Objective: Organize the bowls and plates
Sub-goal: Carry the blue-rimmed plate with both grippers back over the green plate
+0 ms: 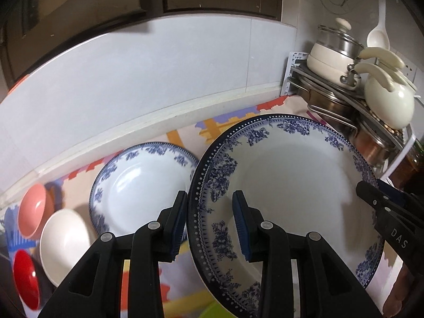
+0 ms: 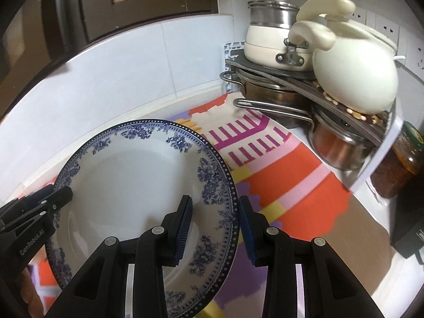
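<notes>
the big blue-patterned plate [image 1: 286, 185] is lifted above the colourful cloth [image 2: 286, 185], tilted with its face up, left gripper [image 1: 210, 228] and right gripper [image 2: 216, 228] clamping opposite rims.

**Both grippers clamped on opposite rims, angled downward**

The left gripper [image 1: 212, 225] points forward and down, its two black fingers set narrowly apart with the blue pads [image 1: 242, 228] pressed on either side of the rim of the large plate [image 1: 291, 185]. The right gripper [image 2: 216, 228] mirrors it, tilted down at about the same angle, jaws equally narrow and pinching the opposite rim. Each shows in the other's view as a black tip at the far edge, so the two face inward toward one another across the plate, lifted off the surface
</notes>
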`<state>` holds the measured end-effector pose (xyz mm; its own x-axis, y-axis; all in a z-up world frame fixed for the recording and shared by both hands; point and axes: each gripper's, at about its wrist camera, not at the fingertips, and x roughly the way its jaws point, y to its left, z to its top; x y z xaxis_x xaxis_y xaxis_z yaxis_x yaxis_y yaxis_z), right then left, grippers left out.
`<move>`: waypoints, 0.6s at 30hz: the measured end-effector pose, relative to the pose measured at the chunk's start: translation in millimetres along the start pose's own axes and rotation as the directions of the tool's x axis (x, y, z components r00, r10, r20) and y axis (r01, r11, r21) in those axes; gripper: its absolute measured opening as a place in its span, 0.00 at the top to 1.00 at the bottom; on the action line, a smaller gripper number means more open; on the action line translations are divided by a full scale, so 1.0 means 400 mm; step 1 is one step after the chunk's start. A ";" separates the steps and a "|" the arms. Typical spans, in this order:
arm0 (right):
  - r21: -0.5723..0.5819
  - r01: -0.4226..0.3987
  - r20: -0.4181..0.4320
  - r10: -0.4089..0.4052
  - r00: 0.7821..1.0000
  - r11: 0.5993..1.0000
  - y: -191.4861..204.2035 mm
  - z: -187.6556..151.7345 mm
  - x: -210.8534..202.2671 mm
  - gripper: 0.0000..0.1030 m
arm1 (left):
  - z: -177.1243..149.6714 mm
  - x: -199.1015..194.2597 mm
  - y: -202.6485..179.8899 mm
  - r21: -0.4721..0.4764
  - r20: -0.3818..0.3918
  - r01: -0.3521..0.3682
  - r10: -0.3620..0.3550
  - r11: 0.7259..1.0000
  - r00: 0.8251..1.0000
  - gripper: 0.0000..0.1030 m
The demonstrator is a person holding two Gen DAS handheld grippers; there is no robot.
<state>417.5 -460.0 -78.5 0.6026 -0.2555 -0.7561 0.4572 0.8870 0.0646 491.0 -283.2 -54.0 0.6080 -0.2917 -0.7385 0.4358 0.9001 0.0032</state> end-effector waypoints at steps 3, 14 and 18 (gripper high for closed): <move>-0.013 -0.006 0.009 0.006 1.000 1.000 -0.003 -0.025 -0.038 0.64 | -0.034 -0.039 0.005 -0.011 0.004 -0.005 0.005 1.000 1.000 0.66; -0.055 -0.042 -0.001 0.042 0.999 0.998 0.001 -0.129 -0.123 0.64 | -0.165 -0.127 0.028 -0.049 -0.029 -0.043 0.041 0.998 0.999 0.66; -0.071 -0.056 -0.016 0.055 0.998 0.996 0.007 -0.162 -0.137 0.64 | -0.208 -0.146 0.043 -0.068 -0.050 -0.054 0.051 0.996 0.997 0.66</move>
<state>343.4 -418.5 -79.2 0.6163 -0.2003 -0.7616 0.3754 0.9249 0.0604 407.6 -223.9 -66.9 0.5956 -0.2288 -0.7700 0.3556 0.9346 -0.0026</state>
